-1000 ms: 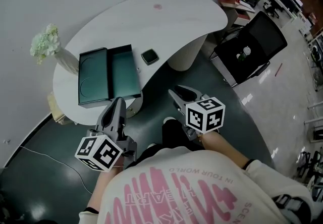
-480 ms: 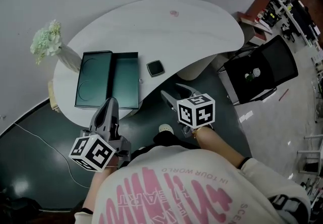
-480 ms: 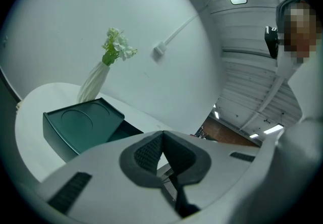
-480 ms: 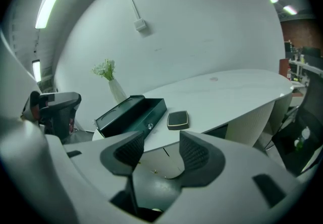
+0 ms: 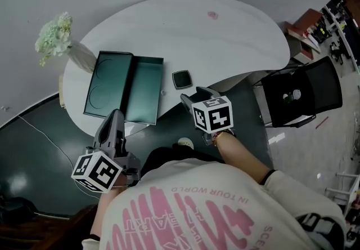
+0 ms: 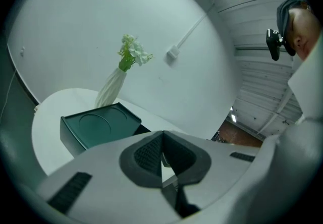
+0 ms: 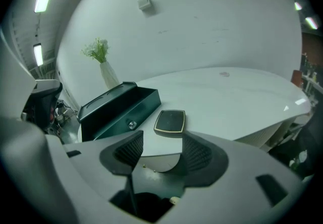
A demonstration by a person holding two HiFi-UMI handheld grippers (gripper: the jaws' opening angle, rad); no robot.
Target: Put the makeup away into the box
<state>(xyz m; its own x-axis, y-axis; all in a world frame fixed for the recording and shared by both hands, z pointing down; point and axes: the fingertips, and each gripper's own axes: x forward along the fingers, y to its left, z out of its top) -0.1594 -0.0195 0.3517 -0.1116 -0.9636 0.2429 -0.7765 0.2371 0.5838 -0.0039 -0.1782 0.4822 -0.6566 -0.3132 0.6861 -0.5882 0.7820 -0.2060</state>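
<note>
A small dark square makeup compact (image 5: 181,79) with a gold rim lies on the white table (image 5: 236,35) near its front edge. Left of it a dark green box (image 5: 143,90) stands open, its lid (image 5: 108,82) folded flat to the left. My right gripper (image 5: 194,96) hovers just short of the compact (image 7: 170,121). Its jaws have just been opening and nothing is between them (image 7: 162,148). My left gripper (image 5: 116,115) hangs off the table's edge below the box (image 6: 98,127), jaws together and empty (image 6: 161,143).
A white vase of pale flowers (image 5: 59,43) stands at the table's left end behind the box. A black chair (image 5: 306,94) sits on the floor to the right. A small pink mark (image 5: 212,15) shows on the far tabletop.
Both grippers have moved closer to the table. The right one has come up to the front edge just before the compact; the left has edged toward the box.
</note>
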